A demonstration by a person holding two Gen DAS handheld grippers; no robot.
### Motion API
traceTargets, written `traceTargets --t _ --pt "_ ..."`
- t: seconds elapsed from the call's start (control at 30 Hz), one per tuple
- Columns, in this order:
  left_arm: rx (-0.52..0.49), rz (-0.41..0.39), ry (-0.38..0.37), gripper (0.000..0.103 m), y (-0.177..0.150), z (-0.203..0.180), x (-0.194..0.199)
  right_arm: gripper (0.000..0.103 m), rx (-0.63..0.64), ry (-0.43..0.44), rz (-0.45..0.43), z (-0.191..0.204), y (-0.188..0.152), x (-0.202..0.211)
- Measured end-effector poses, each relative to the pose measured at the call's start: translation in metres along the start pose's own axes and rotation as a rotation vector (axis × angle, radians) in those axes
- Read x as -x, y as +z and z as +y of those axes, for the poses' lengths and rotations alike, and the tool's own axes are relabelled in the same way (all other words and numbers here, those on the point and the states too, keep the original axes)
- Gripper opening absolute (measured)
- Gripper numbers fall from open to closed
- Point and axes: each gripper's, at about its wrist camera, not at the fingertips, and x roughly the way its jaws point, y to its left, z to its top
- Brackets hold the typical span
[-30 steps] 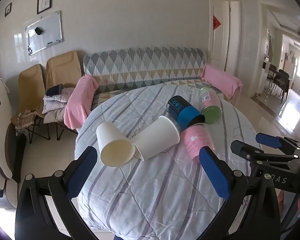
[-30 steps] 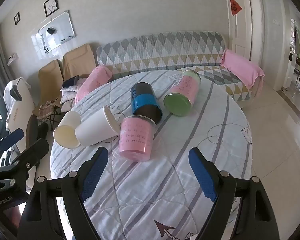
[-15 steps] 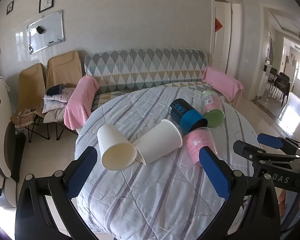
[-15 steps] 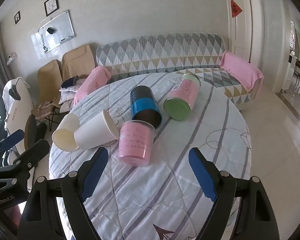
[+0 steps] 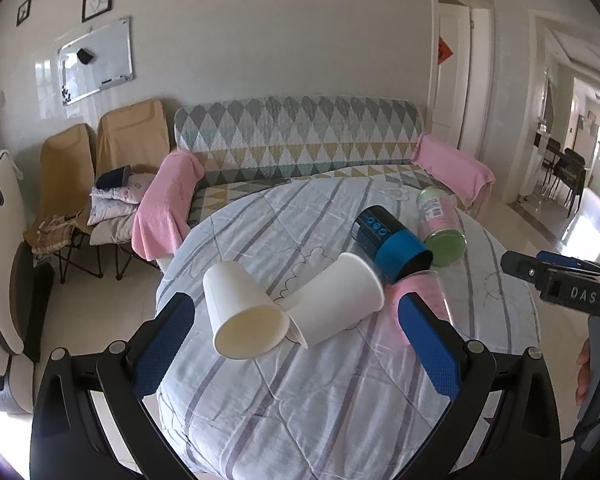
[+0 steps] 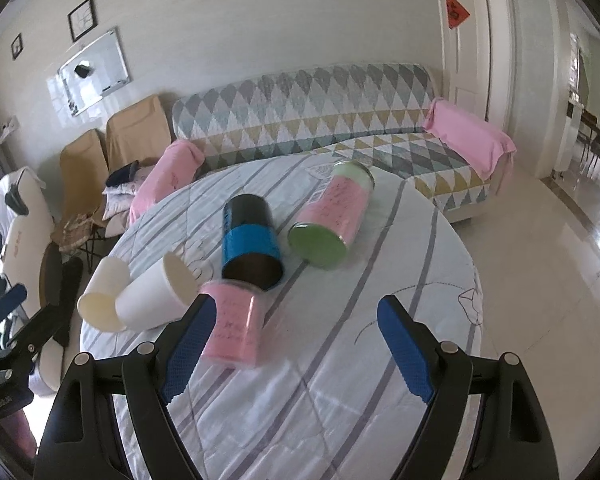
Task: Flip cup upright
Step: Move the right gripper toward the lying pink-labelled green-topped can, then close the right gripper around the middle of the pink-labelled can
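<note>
A round table covered with a white, grey-striped quilted cloth is seen from two wrist cameras, with five cups lying on their sides on it. Nearest the left edge, a cream paper cup is tipped over with its open mouth turned toward the camera, and its rim is touched by a second white paper cup lying beside it. Just beyond these, a clear cup with a pink label is laid on its side, its far end touching the mouth of a black cup with a blue band. A pink-labelled cup with a green end is set down to the right of the black one, also on its side. The left gripper is held above the table's near edge with its blue-padded fingers spread wide and nothing between them; the cream cup is framed in the gap. The right gripper is likewise held apart and empty, with the pink-labelled clear cup just inside its left finger. A sofa with a diamond-patterned cover is seen behind the table.
</note>
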Motion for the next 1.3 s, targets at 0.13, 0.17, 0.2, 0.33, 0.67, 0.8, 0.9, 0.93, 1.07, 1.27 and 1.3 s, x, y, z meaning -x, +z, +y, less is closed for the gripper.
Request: traceTargets --t 0.13,0.17,0.2,0.33,0.67,0.8,0.9,0.93,1.07,1.27,1.3 --pt "0.008 0.020 0.020 0.103 -0.002 0.011 -0.007 0.084 -0.032 0.006 0.021 -0.007 0.003 -0.012" --pt "0.011 0.024 0.026 0.103 -0.003 0.014 -0.009 0.084 -0.036 0.012 0.028 -0.007 0.003 -0.015" --pt "0.015 0.030 0.030 0.103 -0.003 0.017 -0.011 0.084 -0.038 0.021 0.034 -0.007 0.004 -0.017" --pt "0.025 0.048 0.032 0.103 -0.002 0.021 -0.016 0.084 -0.049 0.032 0.050 -0.007 0.005 -0.025" --pt "-0.046 0.060 0.004 0.103 0.004 0.002 -0.026 0.084 -0.098 0.028 0.072 -0.014 0.021 -0.038" --pt "-0.030 0.074 0.016 0.103 0.005 0.010 -0.032 0.084 -0.103 0.020 0.075 -0.015 0.026 -0.041" --pt "-0.012 0.082 0.031 0.103 0.005 0.018 -0.036 0.084 -0.096 0.018 0.082 -0.015 0.031 -0.048" --pt "-0.004 0.085 0.033 0.103 0.005 0.021 -0.037 0.084 -0.090 0.014 0.088 -0.014 0.034 -0.051" --pt "-0.001 0.092 0.026 0.103 0.006 0.023 -0.042 0.084 -0.029 0.009 0.087 -0.002 0.047 -0.056" --pt "-0.021 0.095 0.003 0.103 0.010 0.015 -0.050 0.084 0.020 0.014 0.093 0.012 0.064 -0.069" --pt "-0.025 0.095 -0.001 0.103 0.011 0.014 -0.051 0.084 0.007 -0.003 0.091 0.010 0.066 -0.072"
